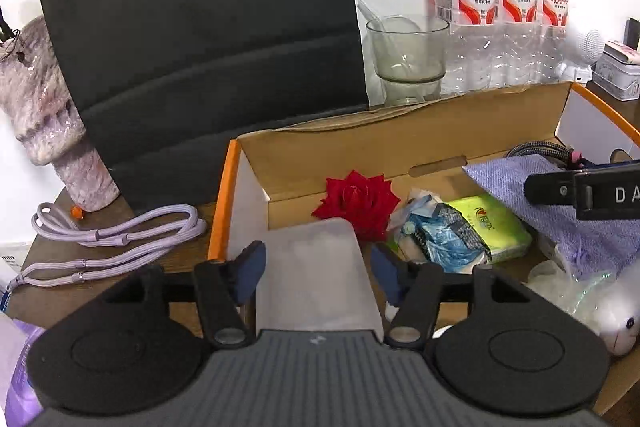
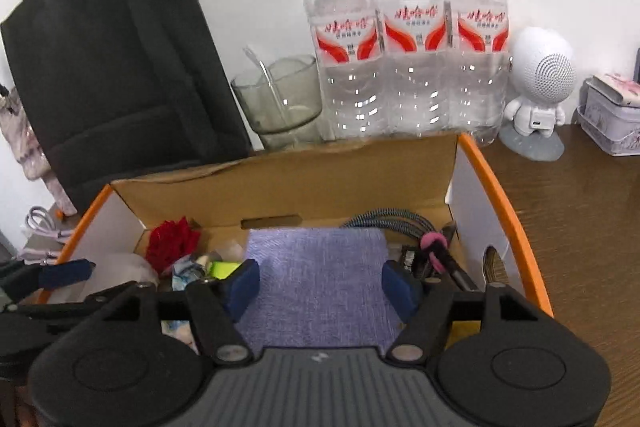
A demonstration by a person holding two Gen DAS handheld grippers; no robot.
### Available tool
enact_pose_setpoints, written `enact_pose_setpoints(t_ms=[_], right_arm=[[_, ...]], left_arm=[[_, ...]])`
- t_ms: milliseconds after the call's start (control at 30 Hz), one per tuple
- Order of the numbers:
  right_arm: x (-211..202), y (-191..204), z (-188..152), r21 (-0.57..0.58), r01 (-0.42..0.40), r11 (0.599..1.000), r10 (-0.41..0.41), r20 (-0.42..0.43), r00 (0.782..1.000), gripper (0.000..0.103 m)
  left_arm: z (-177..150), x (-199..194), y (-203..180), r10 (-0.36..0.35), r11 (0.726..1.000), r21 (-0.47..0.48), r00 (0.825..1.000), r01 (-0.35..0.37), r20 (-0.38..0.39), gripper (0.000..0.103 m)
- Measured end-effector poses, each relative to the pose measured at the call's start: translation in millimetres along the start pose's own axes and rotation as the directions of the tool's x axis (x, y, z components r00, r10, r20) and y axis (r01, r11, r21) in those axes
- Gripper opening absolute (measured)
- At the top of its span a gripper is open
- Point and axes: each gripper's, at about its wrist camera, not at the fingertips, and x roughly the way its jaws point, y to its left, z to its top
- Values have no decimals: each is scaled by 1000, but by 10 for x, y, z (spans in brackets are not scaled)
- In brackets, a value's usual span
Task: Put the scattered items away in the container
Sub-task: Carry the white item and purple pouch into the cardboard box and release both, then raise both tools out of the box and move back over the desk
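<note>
Hovering over the box, we hold both tongs spread wide: the left tongs straddle a frosted white block at the box's near-left corner, pads apart from its sides, gripping nothing; the right tongs hang empty above the purple cloth already inside. Rose, tissue pack and cable lie in the box too. Out on the bench, left of the box, the lilac cord still waits. We judge it next: pinch where its loops bunch, lift high so trailing ends clear the orange rim.
</note>
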Motion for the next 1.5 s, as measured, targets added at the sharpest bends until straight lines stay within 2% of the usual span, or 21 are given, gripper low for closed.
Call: enact_pose_setpoints(t_ms=[100,267,300,367,433,500,567,633,667,700,733,767,800,833,933,1067,1133,1267,1400,1467,1500], right_arm=[[-13,9,33,-24,12,1000,-12,-26,1000,74],[-333,-135,187,5,-17,1000,17,-15,1000,79],[-401,-157,233,3,-8,1000,8,-23,1000,81],[-513,-165,308,-26,38,999,-40,-70,997,84],[-656,-142,328,-63,66,996,-72,-105,992,84],[-833,-115,300,-92,67,994,-77,-120,990,85],[-1031,-78,249,-105,60,993,-72,-113,991,85],[-1264,-21,169,-117,45,992,-51,-48,998,85],[-1397,10,102,-126,32,992,-30,18,999,85],[-1551,33,0,-134,17,991,-1,119,993,85],[-1727,44,-165,-142,5,990,33,263,964,85],[-1870,46,-347,-153,-4,988,64,387,920,87],[-1953,52,-496,-163,-7,987,82,456,886,90],[-1991,72,-611,-167,-2,986,82,477,875,90],[-1994,135,-794,-164,15,986,60,445,893,90],[-2175,178,-1034,-145,31,989,37,444,895,90],[-2360,151,-1286,-126,14,992,42,435,900,90],[-2682,-30,-1953,-86,-70,994,96,349,932,96],[-2944,-185,-2672,-113,-55,992,91,338,937,98],[-3003,-224,-2916,-136,-18,991,60,318,946,98],[-3036,-234,-3004,-138,4,990,41,323,946,98]], left_arm=[[27,-109,22,-35,999,-17,999,35,20,65],[208,-501,81,-21,998,-63,995,28,97,72],[247,-580,93,-12,997,-75,995,19,95,74],[282,-739,133,-12,995,-102,997,20,81,86],[283,-862,169,-21,992,-127,999,26,44,90],[245,-975,190,-23,989,-143,1000,24,13,92],[165,-1103,205,-12,986,-166,1000,13,11,101],[22,-1301,234,-5,980,-200,997,20,75,103],[-82,-1438,252,6,976,-218,989,26,145,103],[-210,-1573,266,25,972,-233,972,31,232,103],[-359,-1707,265,53,968,-248,943,32,327,103],[-482,-1809,235,76,967,-253,915,30,396,103],[-566,-1875,193,86,969,-245,898,25,431,103],[-631,-1925,161,92,971,-238,890,19,446,103],[-769,-2035,141,79,967,-252,890,41,449,103],[-1046,-2273,118,99,964,-265,902,17,421,103],[-1338,-2445,99,123,961,-277,906,-7,404,103],[-2079,-2798,81,89,956,-292,925,24,369,103],[-2842,-3109,-164,105,971,-241,905,-3,413,103],[-3072,-3167,-243,110,965,-261,922,-10,372,103],[-3145,-3202,-262,84,962,-274,931,17,355,103]])
